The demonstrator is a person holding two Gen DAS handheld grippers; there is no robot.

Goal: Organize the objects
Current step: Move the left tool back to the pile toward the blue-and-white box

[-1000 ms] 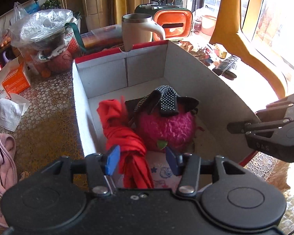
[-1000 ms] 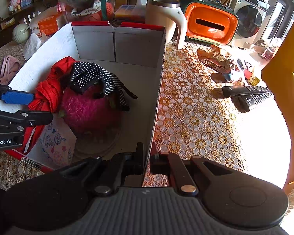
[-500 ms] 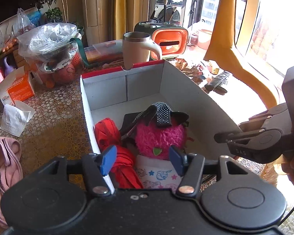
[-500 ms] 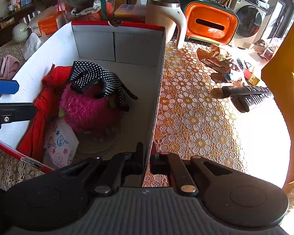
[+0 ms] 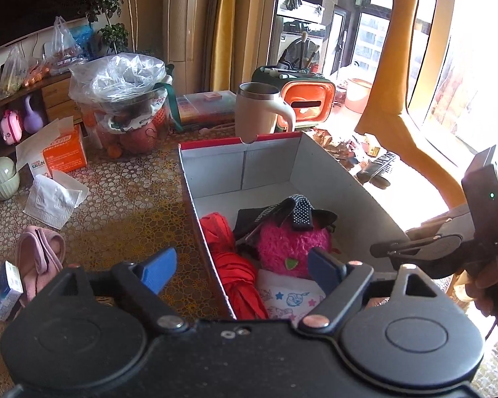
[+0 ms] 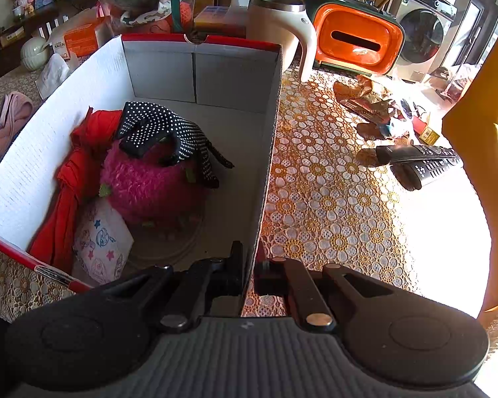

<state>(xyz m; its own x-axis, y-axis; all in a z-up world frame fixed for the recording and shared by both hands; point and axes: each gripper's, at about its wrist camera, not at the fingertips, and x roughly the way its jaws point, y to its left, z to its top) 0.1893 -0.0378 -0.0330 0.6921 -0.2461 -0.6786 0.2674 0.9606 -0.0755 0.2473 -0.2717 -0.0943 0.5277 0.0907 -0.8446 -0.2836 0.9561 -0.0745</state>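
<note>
A white cardboard box (image 5: 328, 179) with a red rim sits on the table and also shows in the right wrist view (image 6: 49, 152). Inside lie a red cloth (image 5: 235, 265), a fluffy pink toy (image 5: 292, 242), a black dotted glove (image 6: 162, 129) on top, and a printed tissue pack (image 6: 99, 242). My left gripper (image 5: 242, 268) is open and empty, raised above the box's near left wall. My right gripper (image 6: 249, 275) is shut on the box's right wall (image 6: 269, 152); it also shows in the left wrist view (image 5: 415, 248).
A pink cloth (image 5: 38, 255), a small blue box (image 5: 6, 290), tissues (image 5: 54, 195) and an orange carton (image 5: 63, 152) lie left of the box. A beige mug (image 5: 259, 116), an orange holder (image 6: 355, 39), two remotes (image 6: 421, 162) and wrappers (image 6: 372, 102) lie behind and to the right.
My left gripper has risen and pulled back out of the box, away from the red cloth, and opened wider. My right gripper has stayed clamped on the box wall.
</note>
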